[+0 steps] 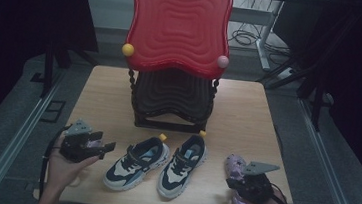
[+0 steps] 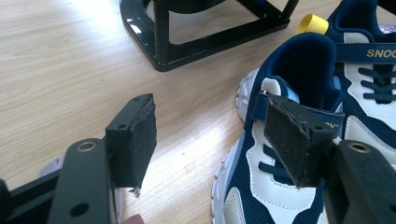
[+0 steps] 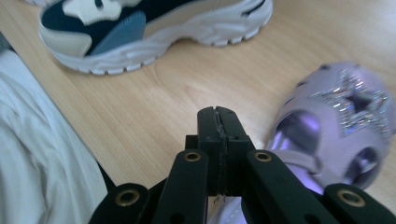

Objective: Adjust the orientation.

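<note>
Sandal point(image 1: 236, 168) (lilac) — toe points table-inward.

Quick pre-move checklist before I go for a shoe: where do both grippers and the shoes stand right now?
1. Left gripper jaws open, nothing between them: ok.
2. Left gripper lined up on the left navy-and-white sneaker: one pad is in front of its strap, the other over bare table; not ok yet.
3. Right gripper jaws shut and empty: not ok for a grasp, open first.
4. Lilac sandal beside the right gripper, free on the table: ok.
5. Right navy-and-white sneaker upright beside its pair: ok.
6. Shoe rack shelf free: cannot tell.
</note>
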Motion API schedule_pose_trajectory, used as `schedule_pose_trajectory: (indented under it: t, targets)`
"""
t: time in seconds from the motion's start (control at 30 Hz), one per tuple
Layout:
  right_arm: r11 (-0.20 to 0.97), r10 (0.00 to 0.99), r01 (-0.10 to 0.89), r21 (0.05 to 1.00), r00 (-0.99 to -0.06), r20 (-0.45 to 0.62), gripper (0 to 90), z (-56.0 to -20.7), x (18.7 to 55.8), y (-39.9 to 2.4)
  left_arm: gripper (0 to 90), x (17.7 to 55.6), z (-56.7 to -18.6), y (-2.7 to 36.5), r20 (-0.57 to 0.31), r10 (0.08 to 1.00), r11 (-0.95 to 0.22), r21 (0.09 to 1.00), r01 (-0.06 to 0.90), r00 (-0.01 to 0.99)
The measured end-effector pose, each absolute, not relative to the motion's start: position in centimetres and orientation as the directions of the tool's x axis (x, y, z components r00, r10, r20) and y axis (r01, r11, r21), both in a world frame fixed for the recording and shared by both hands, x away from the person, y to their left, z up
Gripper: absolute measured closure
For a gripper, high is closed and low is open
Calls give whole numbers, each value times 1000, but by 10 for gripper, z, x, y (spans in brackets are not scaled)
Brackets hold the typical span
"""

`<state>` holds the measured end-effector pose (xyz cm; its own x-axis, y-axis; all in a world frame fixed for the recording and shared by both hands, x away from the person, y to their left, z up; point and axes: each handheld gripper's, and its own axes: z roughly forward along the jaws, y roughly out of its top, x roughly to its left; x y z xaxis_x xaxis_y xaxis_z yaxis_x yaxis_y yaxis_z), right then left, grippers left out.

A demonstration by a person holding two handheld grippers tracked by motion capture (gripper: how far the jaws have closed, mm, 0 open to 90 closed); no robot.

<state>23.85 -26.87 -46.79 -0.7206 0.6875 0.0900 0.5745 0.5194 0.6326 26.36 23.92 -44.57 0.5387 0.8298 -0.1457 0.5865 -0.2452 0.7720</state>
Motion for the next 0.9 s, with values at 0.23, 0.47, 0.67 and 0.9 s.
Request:
schedule_pose_trajectory:
  t: [0.23,0.47,0.67,0.9]
  targets:
    - [561,693,592,578,-718,64,894,-477,234,-265,342,264,-446,241,-146,832,-242,772,588,535]
    - [559,715,614,557,-697,49,895,-478,233,-279,342,262,-443,246,-146,838,-231,779,583,526]
    - [537,734,632,558,-677,60,895,-476,232,-296,342,260,-442,249,-143,843,-228,778,586,518]
    - [530,706,615,584,-701,98,894,-478,232,-296,342,260,-443,249,-147,842,-226,777,587,519]
